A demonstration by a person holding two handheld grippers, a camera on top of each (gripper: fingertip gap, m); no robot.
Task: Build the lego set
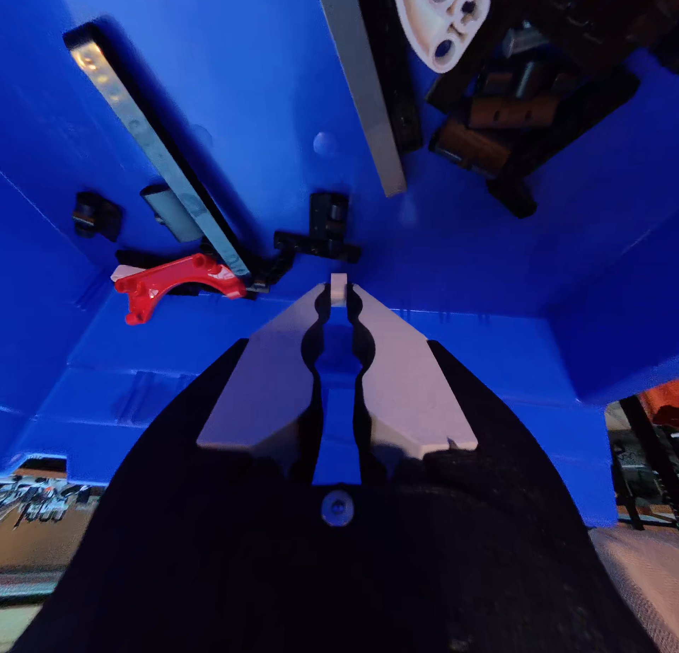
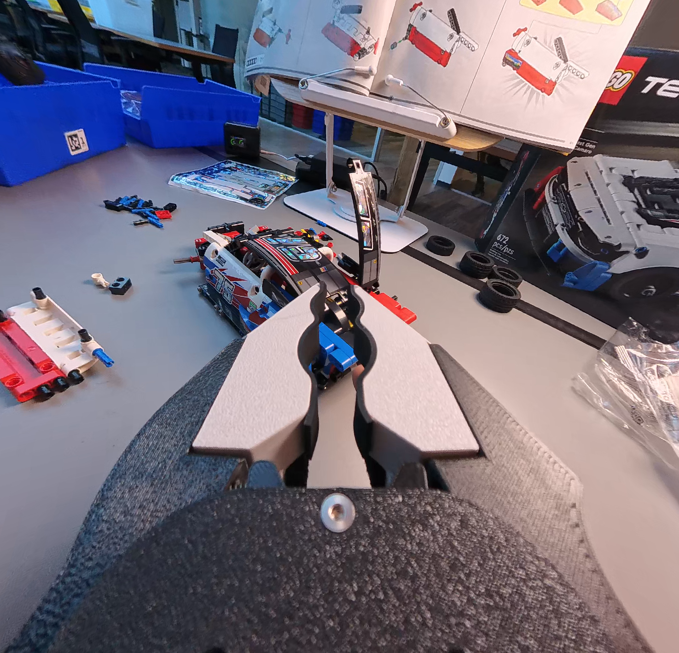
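The left gripper (image 1: 338,286) reaches into a blue bin (image 1: 477,268), its tips nearly together and pinching a small white piece (image 1: 338,289). Near the bin's far wall lie a red curved piece (image 1: 176,279), a long grey beam (image 1: 158,150) and a black connector (image 1: 323,227).

The right gripper (image 2: 338,290) hovers over the grey table (image 2: 128,433), its tips a narrow gap apart and holding nothing. Just beyond them sits the partly built car (image 2: 272,275), stickered in red, white and blue. At the table's left edge lies a red and white panel assembly (image 2: 40,345). Toward the far edge, an open instruction booklet (image 2: 459,36) rests on a white stand (image 2: 367,209). The printed set box (image 2: 602,209) and black tyres (image 2: 492,275) are at the right, bearing writing.
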